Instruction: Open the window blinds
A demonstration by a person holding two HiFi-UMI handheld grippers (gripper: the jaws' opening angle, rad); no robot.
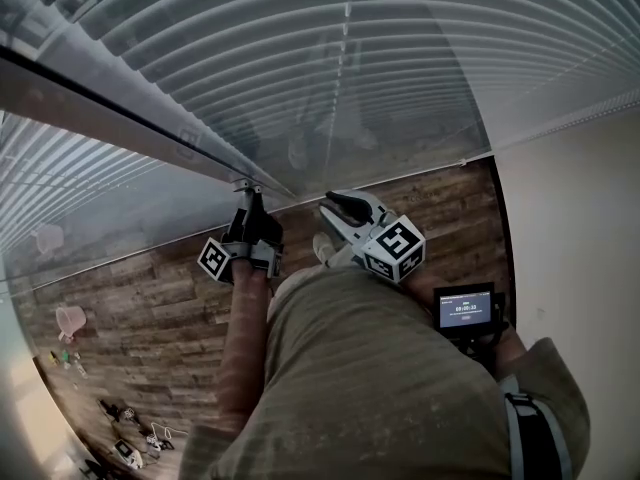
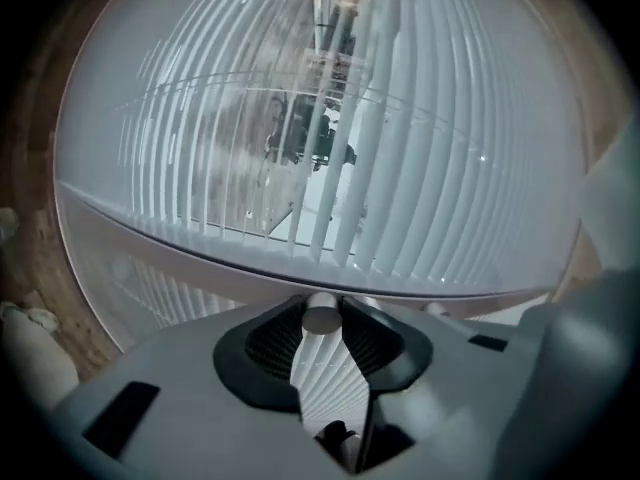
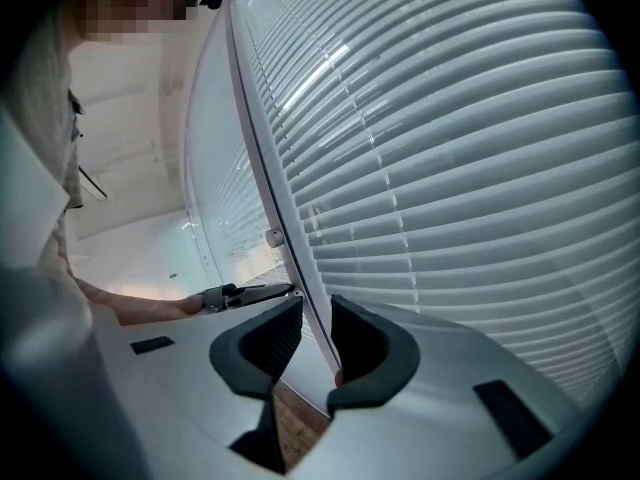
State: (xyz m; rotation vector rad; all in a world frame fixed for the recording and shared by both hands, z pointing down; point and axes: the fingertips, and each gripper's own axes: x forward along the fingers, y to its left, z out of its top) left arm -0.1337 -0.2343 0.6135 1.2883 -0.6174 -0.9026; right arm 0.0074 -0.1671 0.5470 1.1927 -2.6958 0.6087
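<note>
White slatted blinds (image 1: 350, 88) cover two windows on either side of a frame post (image 1: 150, 133). My left gripper (image 1: 247, 192) reaches level to the foot of that post. In the left gripper view its pads are shut on the round end of a white tilt wand (image 2: 322, 318), and the slats (image 2: 400, 148) stand partly apart, with the outdoors showing between them. My right gripper (image 1: 336, 204) hovers just to the right, close to the right-hand blind (image 3: 450, 168). Its jaws (image 3: 308, 320) stand apart with nothing gripped; only the post's edge shows through the gap.
A wood-plank floor (image 1: 150, 308) lies below the windows. On it at lower left are a pink object (image 1: 70, 320) and several small items (image 1: 125, 438). A white wall (image 1: 580, 228) stands at the right. A small lit screen (image 1: 465, 310) hangs by the person's body.
</note>
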